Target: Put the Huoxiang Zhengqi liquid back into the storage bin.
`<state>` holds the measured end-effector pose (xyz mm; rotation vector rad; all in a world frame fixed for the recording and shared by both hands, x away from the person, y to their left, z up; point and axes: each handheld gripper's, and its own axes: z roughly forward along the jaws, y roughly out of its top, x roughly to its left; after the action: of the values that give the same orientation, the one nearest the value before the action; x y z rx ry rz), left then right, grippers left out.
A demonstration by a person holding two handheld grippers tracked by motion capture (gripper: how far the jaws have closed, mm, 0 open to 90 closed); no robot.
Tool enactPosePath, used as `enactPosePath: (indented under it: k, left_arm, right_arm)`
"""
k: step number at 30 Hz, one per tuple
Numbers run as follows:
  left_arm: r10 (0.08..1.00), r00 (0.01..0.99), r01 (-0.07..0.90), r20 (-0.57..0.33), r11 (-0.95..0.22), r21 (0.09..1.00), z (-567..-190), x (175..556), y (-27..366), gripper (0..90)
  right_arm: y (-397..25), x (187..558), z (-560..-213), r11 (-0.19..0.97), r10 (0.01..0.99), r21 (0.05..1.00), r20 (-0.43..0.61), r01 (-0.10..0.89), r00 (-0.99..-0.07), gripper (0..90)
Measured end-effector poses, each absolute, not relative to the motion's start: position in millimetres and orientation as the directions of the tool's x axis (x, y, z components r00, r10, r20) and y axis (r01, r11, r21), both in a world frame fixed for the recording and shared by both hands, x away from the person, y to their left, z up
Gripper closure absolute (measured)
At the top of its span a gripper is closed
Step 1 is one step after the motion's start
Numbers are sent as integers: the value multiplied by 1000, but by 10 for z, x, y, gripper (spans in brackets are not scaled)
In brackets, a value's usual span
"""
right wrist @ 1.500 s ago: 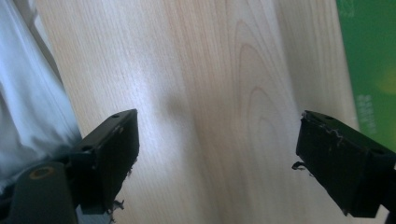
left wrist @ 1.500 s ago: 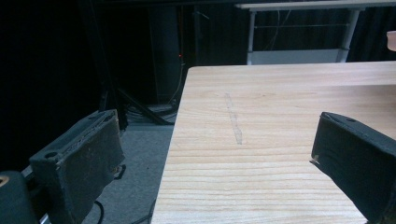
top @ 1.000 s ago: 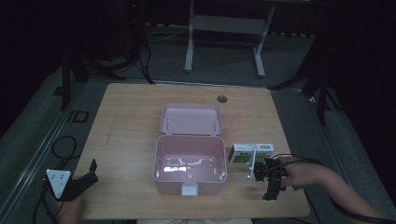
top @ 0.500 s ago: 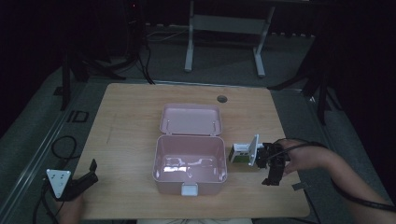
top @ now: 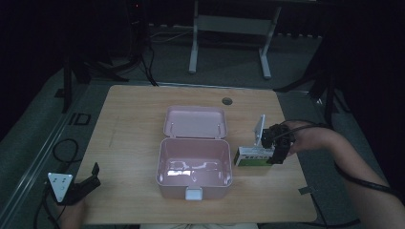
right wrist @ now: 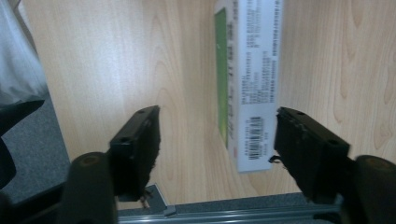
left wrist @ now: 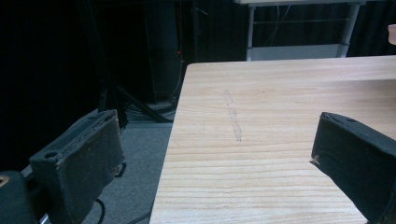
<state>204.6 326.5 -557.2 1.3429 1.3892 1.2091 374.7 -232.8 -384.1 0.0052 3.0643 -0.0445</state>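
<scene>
My right gripper hangs with jaws spread wide above the green-and-white carton, which lies flat on the table just right of the open pink box. I should centre both pads across its narrow sides before squeezing. My left gripper rests open, well apart. Nothing blocks the way.

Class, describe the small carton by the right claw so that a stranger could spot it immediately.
Find the open pink box mid-table. Just to its right, between it and the open right claw, lies the carton. It is the one flat white pack with a green side and a barcode.
</scene>
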Motion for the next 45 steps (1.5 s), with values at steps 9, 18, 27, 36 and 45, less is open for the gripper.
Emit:
enactPosePath:
  k: [9,18,27,36,45]
  left_arm:
    - [996,-77,187,53,-38,982,-5572,2044,3264,22]
    - [995,-78,187,57,-41,982,-5575,2046,3259,22]
    - [995,-73,191,66,-51,980,-5576,2048,3253,22]
    - [995,-74,192,67,-51,980,-5576,2048,3254,22]
    - [993,-79,203,83,-66,977,-5579,2057,3240,22]
  right_arm:
    - [-2323,3989,-3923,998,29,-54,-65,32,-997,371]
    - [-2285,4089,-4175,996,22,-81,-30,24,-999,407]
    - [-2300,4195,-4410,995,27,-91,-28,30,-999,476]
    - [-2297,4218,-4592,994,39,-98,3,38,-999,553]
    - [-2299,4211,-4637,997,40,-71,12,39,-999,610]
